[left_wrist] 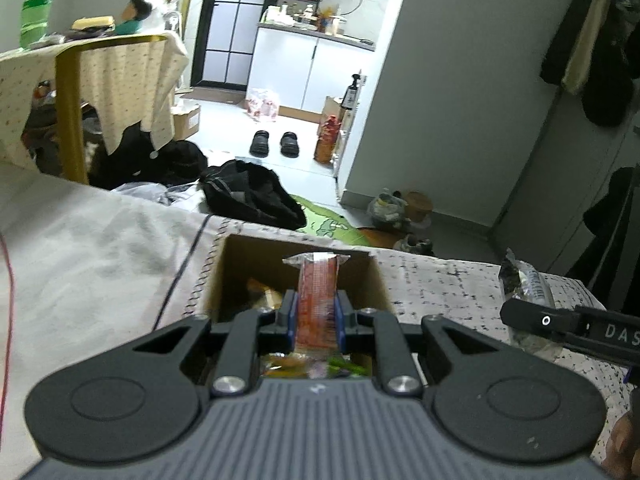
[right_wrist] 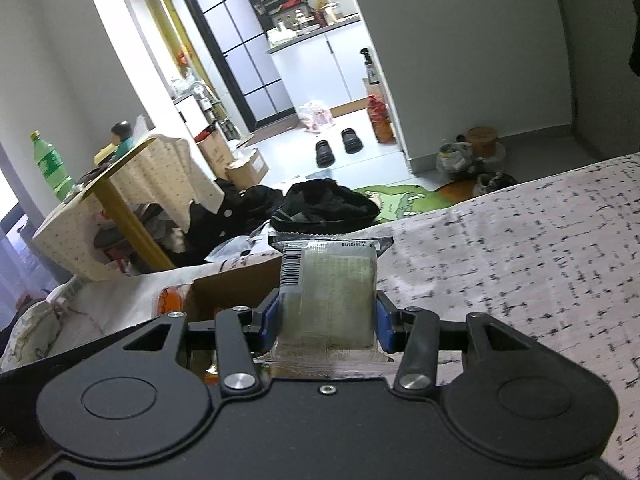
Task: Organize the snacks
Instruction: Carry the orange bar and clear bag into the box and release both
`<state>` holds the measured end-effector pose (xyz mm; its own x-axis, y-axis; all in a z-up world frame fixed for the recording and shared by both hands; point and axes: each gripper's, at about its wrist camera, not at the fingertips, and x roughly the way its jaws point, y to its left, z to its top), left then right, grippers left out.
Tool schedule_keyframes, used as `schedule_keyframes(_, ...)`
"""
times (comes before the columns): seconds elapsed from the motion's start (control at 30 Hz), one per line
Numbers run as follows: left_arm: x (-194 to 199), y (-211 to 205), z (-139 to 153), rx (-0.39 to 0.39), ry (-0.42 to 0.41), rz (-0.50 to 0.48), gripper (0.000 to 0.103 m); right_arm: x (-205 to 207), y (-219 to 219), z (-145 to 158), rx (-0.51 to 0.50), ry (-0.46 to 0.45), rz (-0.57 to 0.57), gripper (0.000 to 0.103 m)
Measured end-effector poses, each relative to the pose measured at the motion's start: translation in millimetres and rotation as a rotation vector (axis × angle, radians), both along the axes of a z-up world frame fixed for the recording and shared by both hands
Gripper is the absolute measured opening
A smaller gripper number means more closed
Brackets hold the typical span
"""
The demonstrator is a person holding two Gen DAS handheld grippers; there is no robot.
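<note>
Left wrist view. Bedroom opening onto a kitchen doorway; patterned bedspread [left_wrist: 440,280] in foreground, cluttered floor beyond. Open cardboard box [left_wrist: 236,264] resting on the bed, several wrapped snacks visible inside at the bottom. Left gripper [left_wrist: 317,312] poised over the box opening, blue-padded fingers [left_wrist: 291,316] pressed tight on a slim red snack stick [left_wrist: 316,284], gripped on its long sides near mid-length, crimped end pointing away from the camera. Judged light, thin and flexible; film wrapper likely slick, so a grip near the middle preferable to one at the crimped end. Right gripper's dark side visible at the right edge, a silvery packet end showing beside it.

Right wrist view. Same bedspread [right_wrist: 520,260] to the right, box edge [right_wrist: 240,280] to the lower left, an orange-lidded item beside it. Right gripper [right_wrist: 327,320] held just right of the box, not yet over its opening. Fingers [right_wrist: 269,316] partly spread and pinching a clear-wrapped greenish block snack [right_wrist: 332,296] across its width, barcode on the left side, sealed edge forward. Judged light, fairly stiff, possibly crumbly under hard squeeze; slack film at the near end liable to slip. Flat sides the sound hold.
</note>
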<state>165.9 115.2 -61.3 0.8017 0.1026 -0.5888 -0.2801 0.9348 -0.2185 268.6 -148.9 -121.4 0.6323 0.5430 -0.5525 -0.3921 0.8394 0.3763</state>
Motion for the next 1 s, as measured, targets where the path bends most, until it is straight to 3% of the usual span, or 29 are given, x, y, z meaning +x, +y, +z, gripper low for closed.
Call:
schedule_keyframes(0.43,-17,20,-22,-0.025,0.063,0.036,0.018,-14,40,-4,0.015,0.012,0.111,0.046)
schedule_keyframes(0.6,-26,25,-16,-0.010,0.053,0.085,0.022,-14,47,-6,0.017,0.026,0.123,0.046)
schedule_keyframes(0.73,-29,31,-10,-0.026,0.034,0.105,0.031,-15,52,-9,0.019,0.038,0.135,0.046)
schedule_keyframes(0.87,-30,34,-8,-0.027,0.028,0.120,0.049,-15,58,-9,0.034,0.054,0.167,0.046)
schedule_keyframes(0.93,-32,35,-8,-0.022,0.024,0.127,0.055,-16,62,-8,0.039,0.059,0.195,0.050)
schedule_keyframes(1.0,-32,34,-8,-0.019,0.024,0.127,0.060,-16,61,-5,0.039,0.050,0.191,0.064)
